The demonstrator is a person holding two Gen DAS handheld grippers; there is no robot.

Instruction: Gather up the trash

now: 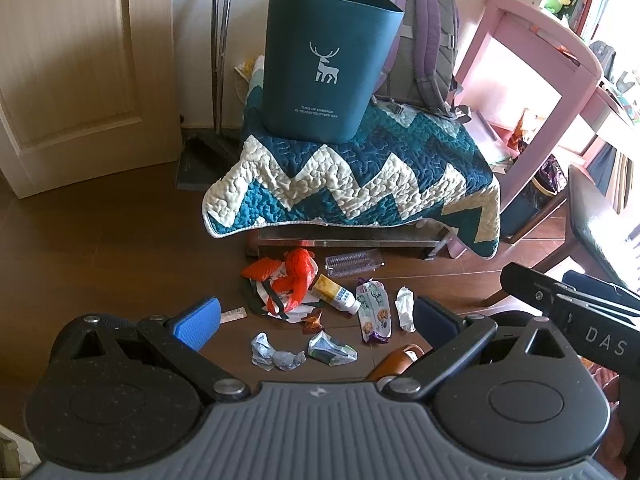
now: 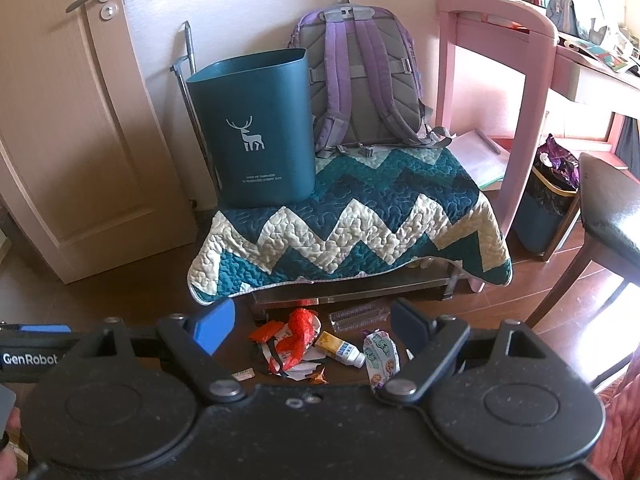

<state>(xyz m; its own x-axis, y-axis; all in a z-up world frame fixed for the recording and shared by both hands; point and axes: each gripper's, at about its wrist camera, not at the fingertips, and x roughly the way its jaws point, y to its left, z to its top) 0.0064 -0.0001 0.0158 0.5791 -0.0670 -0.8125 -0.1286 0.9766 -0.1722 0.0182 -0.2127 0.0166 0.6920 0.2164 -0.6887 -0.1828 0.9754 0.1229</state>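
Observation:
A dark teal trash bin with a white deer stands upright on a quilt-covered bench. Trash lies on the brown floor in front of the bench: a red net bag, a small yellow-white bottle, a cookie wrapper, a clear plastic tray, a white crumpled paper and foil scraps. My left gripper is open and empty above the trash. My right gripper is open and empty, further back.
The zigzag quilt drapes the bench. A purple backpack leans behind the bin. A door is left, a pink desk and a second lined bin right, a dark chair far right.

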